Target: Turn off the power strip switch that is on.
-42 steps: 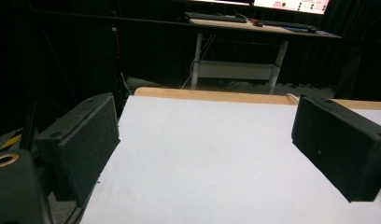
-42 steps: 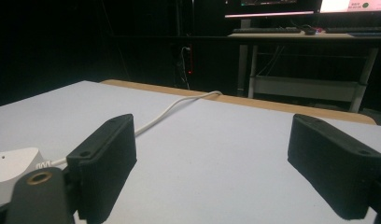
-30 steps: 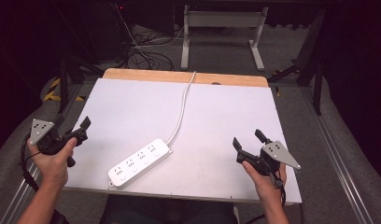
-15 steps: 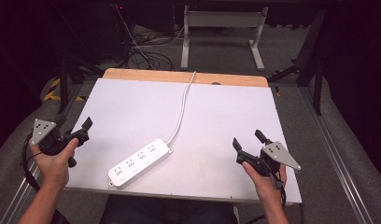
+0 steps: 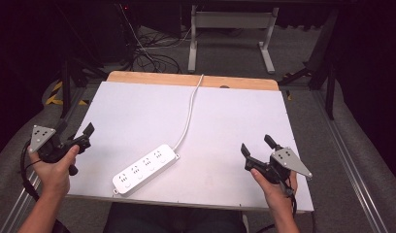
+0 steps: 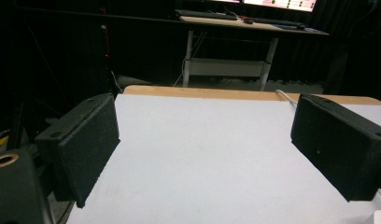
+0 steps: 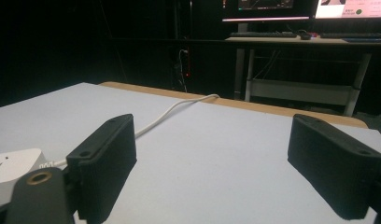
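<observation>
A person is sitting at the near edge of a white worktop [image 5: 138,116], holding one tool in each hand.

At the far left, the left tool [image 5: 75,138] is hovering over the worktop's left edge, its two black jaws standing wide apart with nothing between them. In the left gripper view, bare white worktop is lying between the jaws, with a wooden strip [image 6: 202,93] running along the far edge.

Moving right, a white power strip [image 5: 145,169] is lying flat on the worktop near the front edge, set at a slant with its left end closer to the person. It is sitting between the two tools, well apart from each, and nothing is standing between it and either one. Its white cord [image 5: 189,114] is curving away from the strip's right end, crossing the middle of the worktop and dropping over the far wooden edge.

At the right, the right tool [image 5: 256,150] is hovering near the front right corner, its jaws also standing wide apart and holding nothing. In the right gripper view, a corner of the power strip is peeking in at the lower left.

Beyond the worktop, loose cables [image 5: 147,51] are lying on the grey floor at the left, and a white metal table frame [image 5: 230,29] is standing behind the middle.
</observation>
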